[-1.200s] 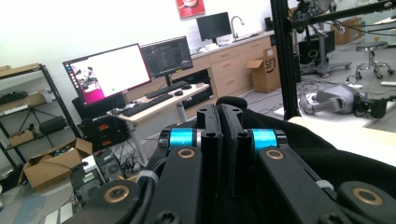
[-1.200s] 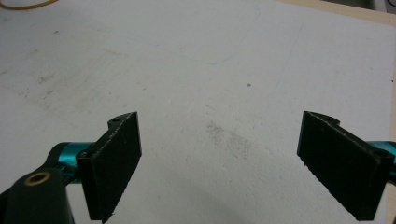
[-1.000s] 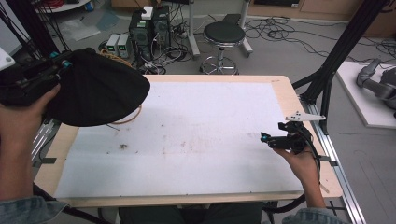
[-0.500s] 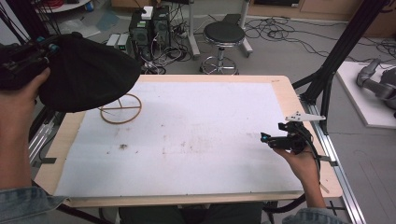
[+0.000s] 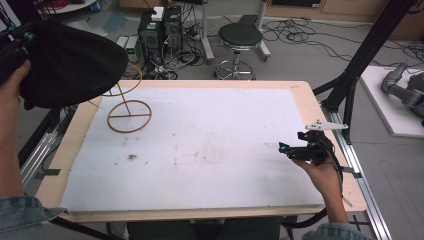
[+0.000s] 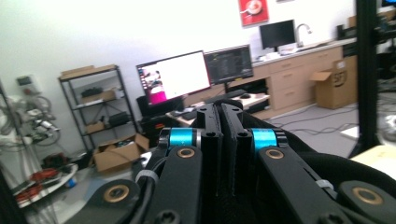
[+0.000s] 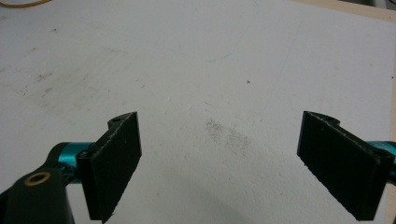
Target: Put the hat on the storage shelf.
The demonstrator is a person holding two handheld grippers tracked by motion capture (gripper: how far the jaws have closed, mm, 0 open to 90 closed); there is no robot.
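Big floppy black fabric hat (image 5: 70,62) hangs up over table's far-left corner, clamped in my left gripper (image 6: 220,135), jaws pinched together on cloth. White table mat (image 5: 210,145) wide open, wooden rim bare. Thin wooden wire hat stand (image 5: 129,107) now uncovered; hat sat over it a second ago. Right gripper (image 7: 219,163) gaping, resting near right edge.

even indoor light, soft shadows, left gripper view background blurred, mild grain, no glare
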